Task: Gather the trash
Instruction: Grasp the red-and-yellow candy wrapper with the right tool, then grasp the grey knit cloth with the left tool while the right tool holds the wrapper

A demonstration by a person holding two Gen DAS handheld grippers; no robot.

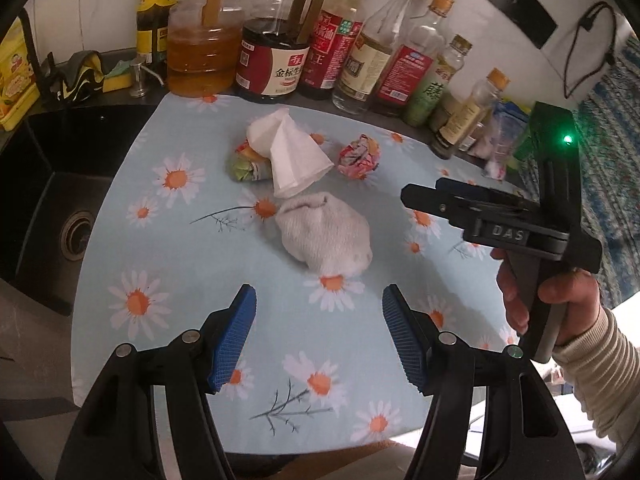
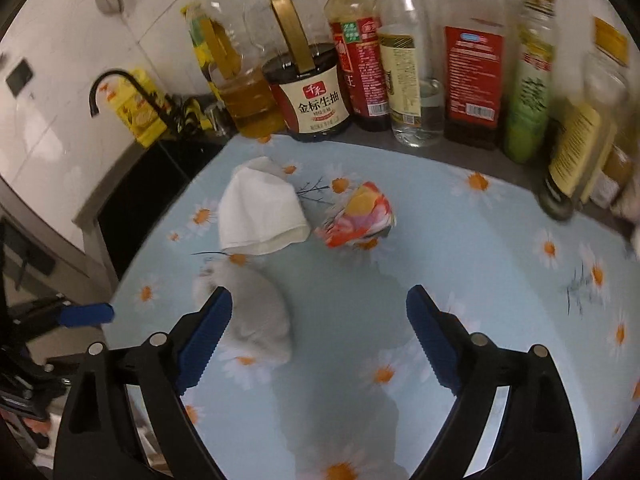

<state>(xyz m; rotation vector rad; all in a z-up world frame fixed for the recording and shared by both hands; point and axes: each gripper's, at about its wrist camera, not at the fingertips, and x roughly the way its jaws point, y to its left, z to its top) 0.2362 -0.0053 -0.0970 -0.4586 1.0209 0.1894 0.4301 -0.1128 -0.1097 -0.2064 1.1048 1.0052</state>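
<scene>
Both grippers, left gripper (image 1: 319,336) and right gripper (image 2: 320,340), are hovering with jaws open and empty over the table (image 1: 168,264), the white sock (image 1: 324,236) lying lengthwise ahead, beside the right's left jaw.

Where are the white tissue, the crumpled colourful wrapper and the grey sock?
white tissue (image 1: 292,152), left wrist view, on its folded middle.
crumpled colourful wrapper (image 1: 359,157), left wrist view, on the ball's centre.
grey sock (image 1: 326,234), left wrist view, on its bunched middle.
</scene>
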